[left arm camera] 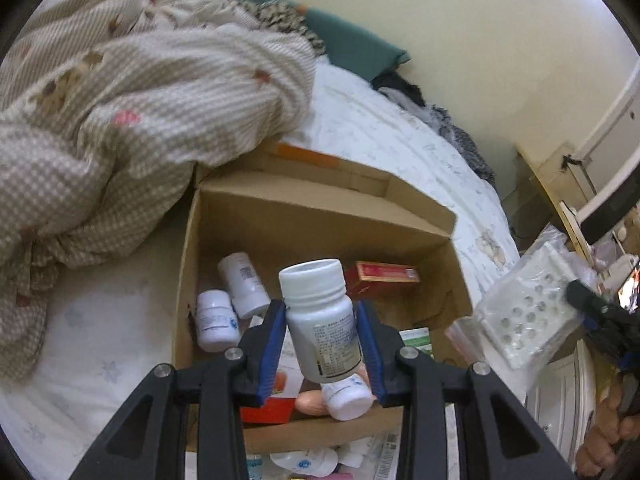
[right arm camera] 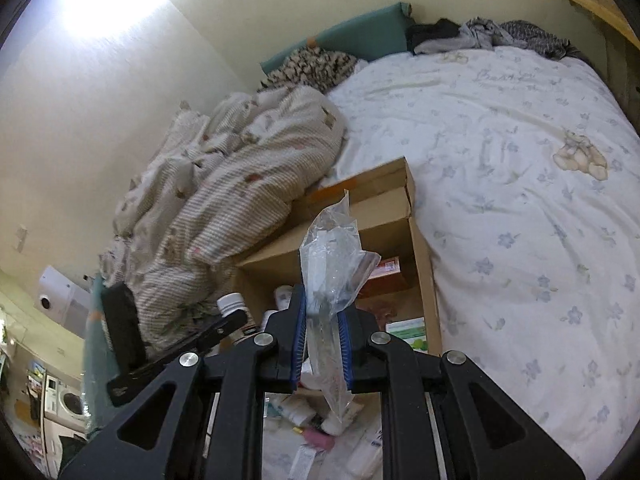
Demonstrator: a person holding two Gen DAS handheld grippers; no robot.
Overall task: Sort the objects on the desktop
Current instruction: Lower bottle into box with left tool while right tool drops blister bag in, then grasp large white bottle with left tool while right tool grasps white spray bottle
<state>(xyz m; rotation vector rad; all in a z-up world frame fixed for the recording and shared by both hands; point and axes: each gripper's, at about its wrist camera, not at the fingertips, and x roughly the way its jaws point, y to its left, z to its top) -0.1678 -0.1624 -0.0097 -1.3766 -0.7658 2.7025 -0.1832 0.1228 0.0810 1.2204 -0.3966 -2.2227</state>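
My left gripper (left arm camera: 322,322) is shut on a white pill bottle (left arm camera: 320,316) with a printed label, held tilted over an open cardboard box (left arm camera: 320,216) on the bed. Inside the box lie white bottles (left arm camera: 218,320), a red carton (left arm camera: 386,274) and a green-and-white carton (left arm camera: 416,338). My right gripper (right arm camera: 322,344) is shut on a clear plastic bag (right arm camera: 332,264) holding a white perforated tray; the left wrist view shows that bagged tray (left arm camera: 528,312) at the box's right. From the right wrist view the left gripper (right arm camera: 224,330) with its bottle (right arm camera: 232,304) sits lower left.
A beige checked blanket (left arm camera: 120,120) is heaped against the box's left side. Loose bottles and packets (right arm camera: 320,432) lie on the floral sheet (right arm camera: 520,200) in front of the box. Dark clothes (right arm camera: 480,34) and a teal cushion (right arm camera: 360,32) sit by the wall. A hand (left arm camera: 608,432) shows at lower right.
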